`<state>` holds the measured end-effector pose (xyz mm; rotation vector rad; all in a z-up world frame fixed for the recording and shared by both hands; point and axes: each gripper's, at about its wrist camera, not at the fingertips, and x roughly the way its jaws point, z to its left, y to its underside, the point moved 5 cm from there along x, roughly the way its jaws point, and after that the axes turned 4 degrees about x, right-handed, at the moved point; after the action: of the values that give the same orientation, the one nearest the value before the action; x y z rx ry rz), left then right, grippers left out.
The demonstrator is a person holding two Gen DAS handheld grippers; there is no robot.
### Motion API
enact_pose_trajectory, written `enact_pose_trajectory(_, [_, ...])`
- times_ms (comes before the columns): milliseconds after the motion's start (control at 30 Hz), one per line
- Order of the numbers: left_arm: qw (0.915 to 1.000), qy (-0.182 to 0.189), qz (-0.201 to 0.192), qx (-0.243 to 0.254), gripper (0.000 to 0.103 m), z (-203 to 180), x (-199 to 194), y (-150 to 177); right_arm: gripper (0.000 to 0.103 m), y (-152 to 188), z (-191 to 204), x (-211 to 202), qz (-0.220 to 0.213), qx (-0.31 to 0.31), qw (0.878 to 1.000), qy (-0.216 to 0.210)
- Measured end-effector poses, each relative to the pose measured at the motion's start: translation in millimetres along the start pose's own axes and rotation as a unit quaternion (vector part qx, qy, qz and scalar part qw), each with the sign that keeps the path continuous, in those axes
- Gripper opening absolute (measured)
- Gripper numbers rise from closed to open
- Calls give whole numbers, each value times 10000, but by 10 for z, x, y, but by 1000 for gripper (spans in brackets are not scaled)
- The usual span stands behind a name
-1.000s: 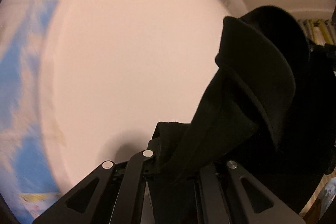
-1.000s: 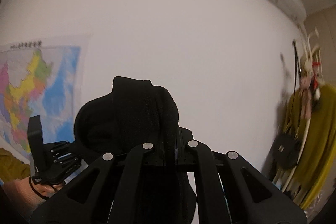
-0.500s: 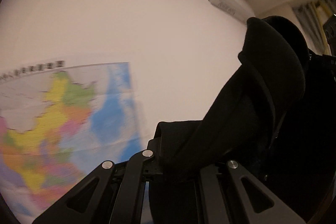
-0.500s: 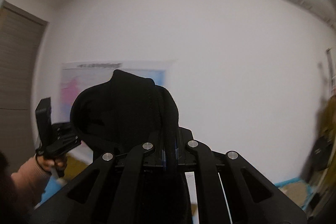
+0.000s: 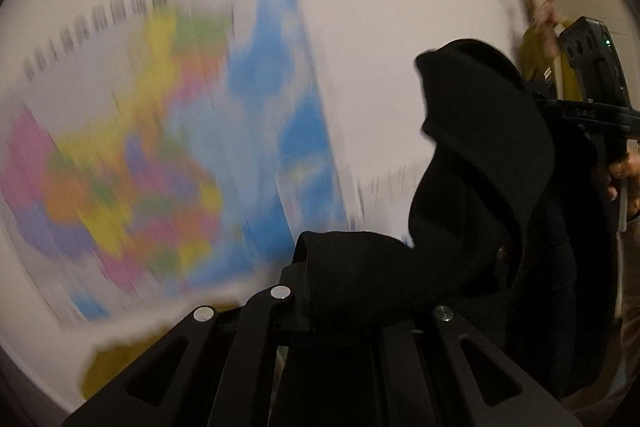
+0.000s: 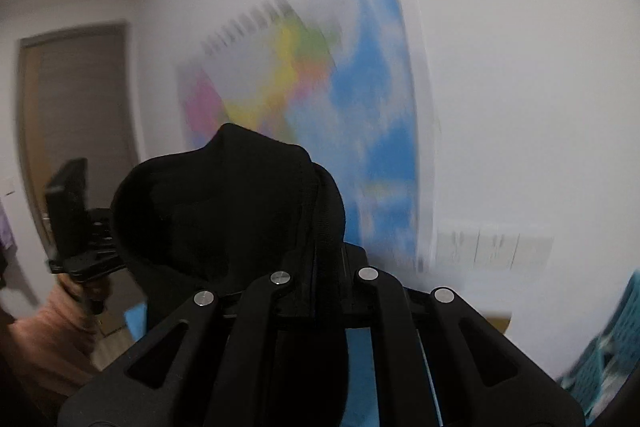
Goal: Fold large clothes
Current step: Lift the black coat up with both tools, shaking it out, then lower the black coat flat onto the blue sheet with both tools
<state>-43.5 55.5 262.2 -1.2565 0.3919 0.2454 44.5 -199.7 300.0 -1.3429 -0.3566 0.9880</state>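
Note:
A black garment (image 5: 484, 163) hangs in the air between both grippers. In the left wrist view my left gripper (image 5: 324, 291) is shut on a bunched edge of it, and the cloth stretches up and right toward the other gripper's body (image 5: 592, 83), held in a hand at the right edge. In the right wrist view my right gripper (image 6: 320, 267) is shut on another bunch of the black garment (image 6: 224, 203), which bulges over the fingers. The left gripper's body (image 6: 76, 219) shows at the left, gripped by a hand with a pink sleeve. The fingertips are hidden by cloth.
A colourful wall map (image 6: 320, 99) hangs on the white wall ahead, blurred by motion. A brown door (image 6: 76, 123) stands at the left, wall switches (image 6: 492, 247) at the right, a teal basket (image 6: 612, 339) at the lower right. Yellow-green clothing (image 5: 540, 55) hangs far right.
Both views have swung down from the ceiling and upper wall to the map and door. The garment stays pinched in both grippers, still stretched between them.

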Motion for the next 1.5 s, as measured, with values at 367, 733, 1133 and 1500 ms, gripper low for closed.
enact_pose_trajectory(367, [9531,-38,2758,-1243,3,502,2879,1767,5,1595,-1362,2807,2403,949,9648,488])
enact_pose_trajectory(733, [9351,-127,3163,-1591,18,734,3457,2049,16,1997,-1792,3466,3094,1290,9385,831])
enact_pose_trajectory(1133, [9623,-15,2489,-1098,72,705,3123,1905,85,2303,-1964,1858,2753,1996,9380,668])
enact_pose_trajectory(1500, [9675,690,2335,-683,75,206,2823,2068,73,3485,-942,390,3176,2075,9240,473])
